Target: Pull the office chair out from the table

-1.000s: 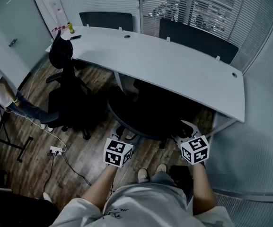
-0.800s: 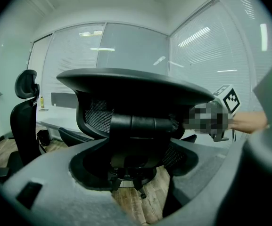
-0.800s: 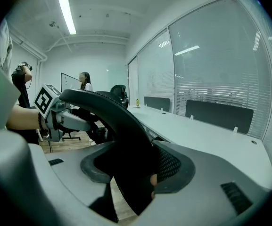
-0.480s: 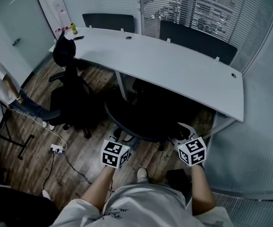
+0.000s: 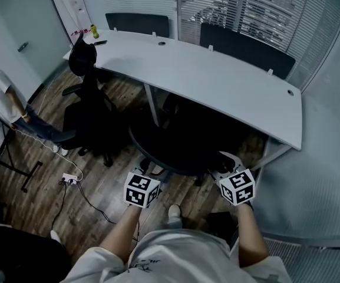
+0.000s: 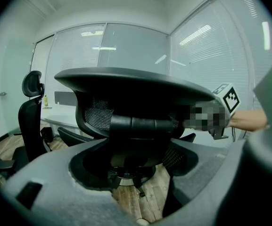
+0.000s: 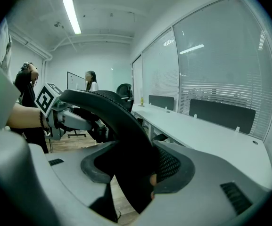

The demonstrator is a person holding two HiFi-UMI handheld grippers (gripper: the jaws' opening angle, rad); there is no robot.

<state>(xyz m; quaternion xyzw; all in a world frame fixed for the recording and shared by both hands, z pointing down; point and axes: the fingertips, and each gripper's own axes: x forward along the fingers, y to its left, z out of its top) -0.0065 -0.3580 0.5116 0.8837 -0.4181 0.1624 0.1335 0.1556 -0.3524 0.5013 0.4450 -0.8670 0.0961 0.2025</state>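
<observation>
The black office chair (image 5: 178, 143) stands with its seat tucked under the white table (image 5: 217, 81). Its curved back rim (image 5: 158, 161) faces me. My left gripper (image 5: 151, 173) is at the rim's left end. In the left gripper view its jaws stand open, and the mesh back (image 6: 131, 86) and lumbar bar (image 6: 136, 124) lie just beyond them. My right gripper (image 5: 221, 163) is at the rim's right end. In the right gripper view the black rim (image 7: 121, 135) runs between the jaws of the right gripper (image 7: 140, 168) and fills the gap.
A second black chair (image 5: 87, 108) stands to the left by the table's end. A person (image 5: 5, 102) sits at the far left. A power strip and cable (image 5: 69, 178) lie on the wood floor. Glass walls with blinds close off the back and right.
Both grippers have shifted a little to the left in the head view, and the chair's rim has stayed at them. The view has tilted slightly.
</observation>
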